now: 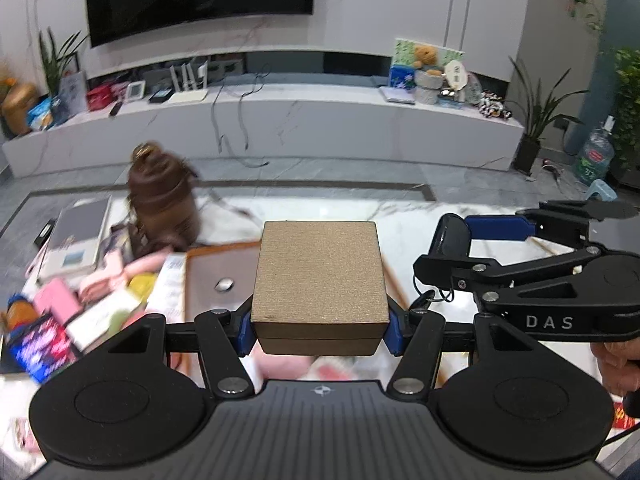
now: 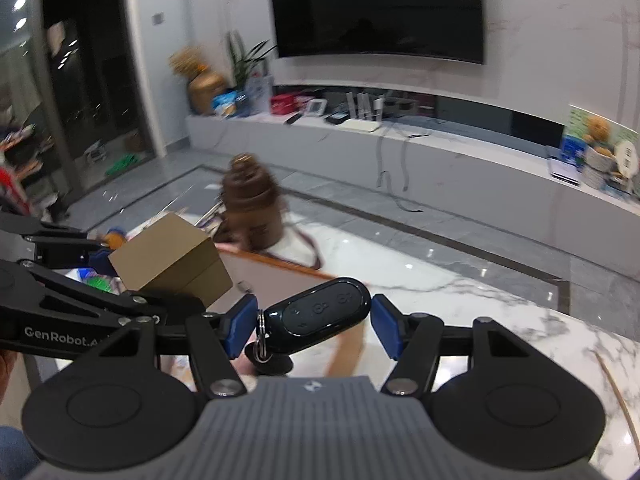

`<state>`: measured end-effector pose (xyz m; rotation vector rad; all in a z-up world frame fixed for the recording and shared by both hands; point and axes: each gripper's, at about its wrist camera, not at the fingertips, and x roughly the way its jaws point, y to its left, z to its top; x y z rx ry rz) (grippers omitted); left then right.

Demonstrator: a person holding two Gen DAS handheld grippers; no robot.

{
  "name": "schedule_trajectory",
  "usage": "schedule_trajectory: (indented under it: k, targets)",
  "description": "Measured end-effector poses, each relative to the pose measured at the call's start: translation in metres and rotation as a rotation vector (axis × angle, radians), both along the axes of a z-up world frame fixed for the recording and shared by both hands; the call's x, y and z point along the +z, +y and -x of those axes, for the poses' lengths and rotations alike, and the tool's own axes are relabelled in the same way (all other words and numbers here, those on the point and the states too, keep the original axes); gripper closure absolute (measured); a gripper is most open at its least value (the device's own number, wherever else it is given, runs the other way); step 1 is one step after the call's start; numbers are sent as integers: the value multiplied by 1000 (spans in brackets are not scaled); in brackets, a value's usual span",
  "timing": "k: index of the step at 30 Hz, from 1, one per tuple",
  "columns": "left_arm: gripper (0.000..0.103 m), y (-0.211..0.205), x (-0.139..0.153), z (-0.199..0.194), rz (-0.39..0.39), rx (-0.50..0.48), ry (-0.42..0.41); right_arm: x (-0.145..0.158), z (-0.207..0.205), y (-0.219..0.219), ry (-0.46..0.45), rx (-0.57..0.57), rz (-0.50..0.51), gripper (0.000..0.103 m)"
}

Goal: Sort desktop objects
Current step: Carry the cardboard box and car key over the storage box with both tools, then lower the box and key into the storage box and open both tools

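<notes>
White marbled worktop (image 1: 404,220) is being loaded on its left side: brown bottle (image 1: 164,200) standing at back, wood-rimmed tray (image 1: 208,276) beside it, clutter of boxes and packets (image 1: 80,304) piled far left.

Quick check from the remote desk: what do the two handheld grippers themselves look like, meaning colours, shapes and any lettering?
Both match: the left gripper and right gripper are matte black linkage frames with silver rivets, two round black discs flanking a ribbed grey body, and blue rubber pads. White lettering runs along the side arms: "DAS" on the right gripper's arm, "GenRobot.A" on the left's. No sleeves are clearly visible.
</notes>
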<state>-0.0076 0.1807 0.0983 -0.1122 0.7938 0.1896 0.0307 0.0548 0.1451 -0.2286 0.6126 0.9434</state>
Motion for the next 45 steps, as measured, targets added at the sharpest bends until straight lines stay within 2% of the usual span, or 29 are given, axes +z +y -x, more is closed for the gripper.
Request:
schedule_trajectory:
  k: [10,20,27,37,39,41,45]
  targets:
    - [35,15,-49,43,31,27,118,-34,29,48,10,98,111,39]
    - [35,10,-85,54,39,24,202,-52,27,59,20,108,169,39]
    - [35,6,-98,52,49,34,231,-65,24,67,29,103,205,39]
    - [35,5,-102,54,27,25,259,-66,30,71,11,113,227,38]
    - [29,4,-101,55,22,21,265,-67,31,72,12,120,237,38]
    - [13,2,-100,55,-3,20,277,-68,33,73,6,113,251,37]
    - [12,7,-95,63,7,36,237,-62,36,69,-5,100,228,33]
